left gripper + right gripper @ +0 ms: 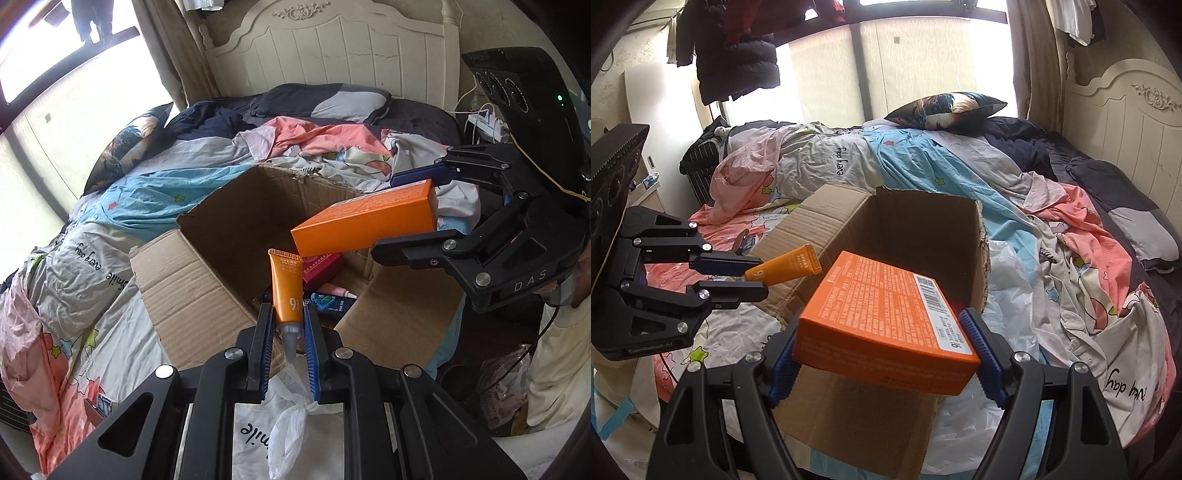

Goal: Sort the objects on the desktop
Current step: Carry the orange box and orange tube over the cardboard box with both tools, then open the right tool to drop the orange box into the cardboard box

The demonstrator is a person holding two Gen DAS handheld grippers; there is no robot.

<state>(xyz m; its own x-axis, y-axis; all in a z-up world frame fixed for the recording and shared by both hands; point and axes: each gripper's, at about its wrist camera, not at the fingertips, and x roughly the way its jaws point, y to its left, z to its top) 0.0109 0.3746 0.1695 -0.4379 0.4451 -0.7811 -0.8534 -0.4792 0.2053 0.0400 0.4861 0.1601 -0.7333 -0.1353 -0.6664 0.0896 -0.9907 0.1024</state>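
Left gripper (289, 325) fingers clamp a small orange plastic tube (286, 291), cap down, above the near rim of the open brown cardboard box (236, 236) on the bed (147, 192).

Right gripper (882, 339) fingers pinch a long orange carton (886, 314), tilted over the box mouth.

Step looks like pairing tube with carton, or dropping both in; can't tell which.

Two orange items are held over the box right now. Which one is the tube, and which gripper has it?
The orange tube is in the left gripper, cap end toward the camera. The right gripper holds the orange carton, a flat-sided printed box.
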